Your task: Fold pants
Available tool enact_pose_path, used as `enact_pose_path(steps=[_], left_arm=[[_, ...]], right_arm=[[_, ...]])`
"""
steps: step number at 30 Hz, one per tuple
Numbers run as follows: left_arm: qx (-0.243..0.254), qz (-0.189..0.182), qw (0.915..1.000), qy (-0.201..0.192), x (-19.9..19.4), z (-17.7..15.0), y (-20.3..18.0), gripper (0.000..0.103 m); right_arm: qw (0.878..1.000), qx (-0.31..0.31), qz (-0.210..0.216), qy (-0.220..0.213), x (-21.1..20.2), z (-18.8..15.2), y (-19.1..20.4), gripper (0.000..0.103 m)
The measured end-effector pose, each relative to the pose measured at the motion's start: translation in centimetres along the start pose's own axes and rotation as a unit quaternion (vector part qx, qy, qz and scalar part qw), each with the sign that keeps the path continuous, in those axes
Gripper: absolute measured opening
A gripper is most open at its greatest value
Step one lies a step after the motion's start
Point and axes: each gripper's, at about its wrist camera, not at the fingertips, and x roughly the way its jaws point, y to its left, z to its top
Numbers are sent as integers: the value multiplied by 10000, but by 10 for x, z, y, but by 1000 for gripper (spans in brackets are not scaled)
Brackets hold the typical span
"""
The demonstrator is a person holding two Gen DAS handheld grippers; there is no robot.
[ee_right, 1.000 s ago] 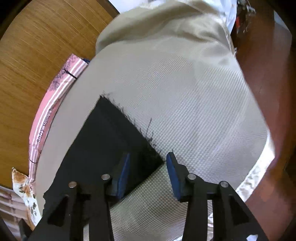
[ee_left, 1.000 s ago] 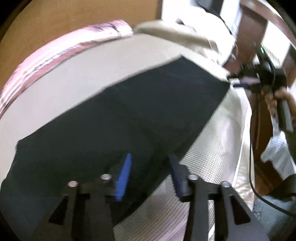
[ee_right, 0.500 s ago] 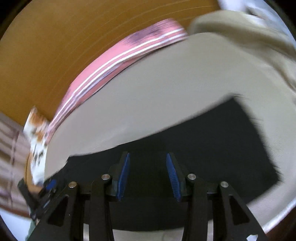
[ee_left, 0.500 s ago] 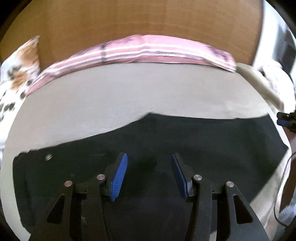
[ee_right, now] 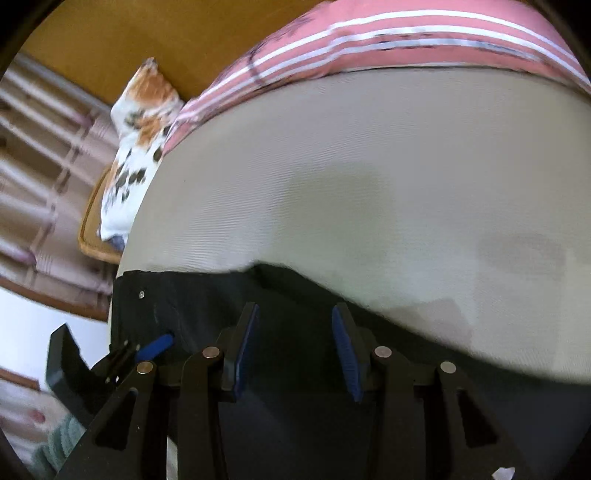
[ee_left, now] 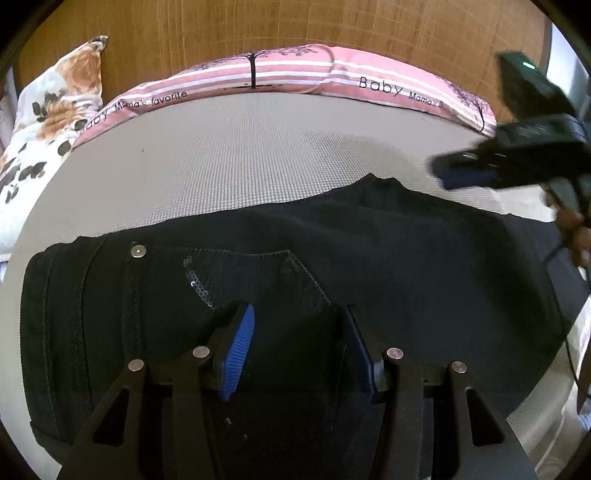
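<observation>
Black pants (ee_left: 369,258) lie flat across a beige mattress (ee_left: 240,166), waistband and metal button (ee_left: 137,252) at the left, a sequinned pocket (ee_left: 258,277) beside them. My left gripper (ee_left: 299,317) hovers over the pocket area, open, with nothing between its blue pads. In the same view the right gripper (ee_left: 491,166) hangs above the leg end at the right, held by a hand (ee_left: 570,225). In the right wrist view the right gripper (ee_right: 295,314) is open over the pants (ee_right: 207,295). The left gripper's blue pad (ee_right: 157,345) shows at the lower left.
A pink striped pillow (ee_left: 295,74) lies along the wooden headboard (ee_left: 258,26), and a floral pillow (ee_left: 48,110) sits at the left end. A striped curtain (ee_right: 44,147) and a wooden ledge (ee_right: 92,240) stand beyond the mattress's left edge. A cable (ee_left: 569,350) hangs at the right.
Both grippers swung and rolled along the pants. The left went from the leg to over the waist pocket. The right left the frayed hem corner and now hangs over the pants' middle.
</observation>
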Motion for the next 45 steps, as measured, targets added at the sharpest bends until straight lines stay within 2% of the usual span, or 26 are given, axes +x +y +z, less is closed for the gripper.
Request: enact_pose_path(steps=[4, 5, 7, 8, 9, 10, 13, 16, 17, 21, 24, 25, 26, 28, 30, 31, 33, 36, 39, 42, 45], left_arm=[[-131, -170, 9998, 6, -1, 2, 6, 51], [-161, -214, 9996, -3, -1, 3, 8, 51], [-234, -266, 9994, -9, -2, 3, 10, 51], [-267, -257, 9993, -15, -4, 4, 11, 51], [-293, -256, 9992, -18, -5, 5, 12, 51], [-302, -182, 9994, -33, -7, 5, 13, 51], [-383, 59, 9992, -137, -13, 6, 23, 51], [-691, -25, 9976, -99, -12, 2, 41, 48], [-775, -61, 9969, -117, -13, 1, 46, 44], [-885, -111, 9960, -98, -12, 0, 52, 41], [-876, -50, 9961, -61, -17, 5, 49, 41], [-897, -41, 9959, -76, -19, 8, 50, 41], [-920, 5, 9957, -137, -25, 11, 50, 42], [-930, 160, 9950, -320, -38, 17, 55, 45], [-1027, 304, 9931, -484, -47, 20, 64, 55], [-1164, 426, 9907, -554, -50, 22, 74, 56], [-1413, 508, 9873, -527, -49, 22, 92, 56], [-1687, 676, 9828, -342, -37, 17, 118, 56], [-1952, 468, 9793, -260, -27, 5, 131, 56], [-1802, 611, 9813, -280, -24, 4, 126, 56], [-1811, 609, 9811, -294, -21, 3, 126, 56]], right_arm=[[9982, -215, 273, 494, 37, 19, 14, 41], [9982, -215, 273, 494, 37, 19, 14, 41], [9956, -294, 399, 795, 52, 20, 18, 41], [9949, -355, 453, 834, 56, 20, 22, 37], [9945, -419, 487, 832, 56, 19, 24, 27], [9946, -442, 512, 792, 56, 20, 26, 12], [9963, -243, 602, 557, 54, 29, 25, 11], [9976, -355, 259, 528, 67, 26, 26, 9], [9982, -292, 257, 460, 69, 25, 24, 9], [9987, -272, 238, 365, 68, 25, 20, 9], [9985, -395, 126, 355, 64, 24, 28, 22], [9988, -366, 92, 326, 60, 25, 31, 31], [9990, -345, 62, 267, 55, 25, 32, 36], [9993, -382, -58, 0, 36, 22, 36, 37], [9985, -441, -234, -237, 15, 14, 37, 37], [9981, -453, -292, -309, 7, 10, 37, 37], [9972, -395, -479, -410, -16, -10, 29, 37], [9964, -318, -660, -418, -25, -25, 19, 37], [9946, -101, -952, -402, -32, -45, -6, 37], [9925, 169, -1165, -343, -28, -53, -28, 34], [9897, 114, -1336, -496, -25, -53, -36, 31]])
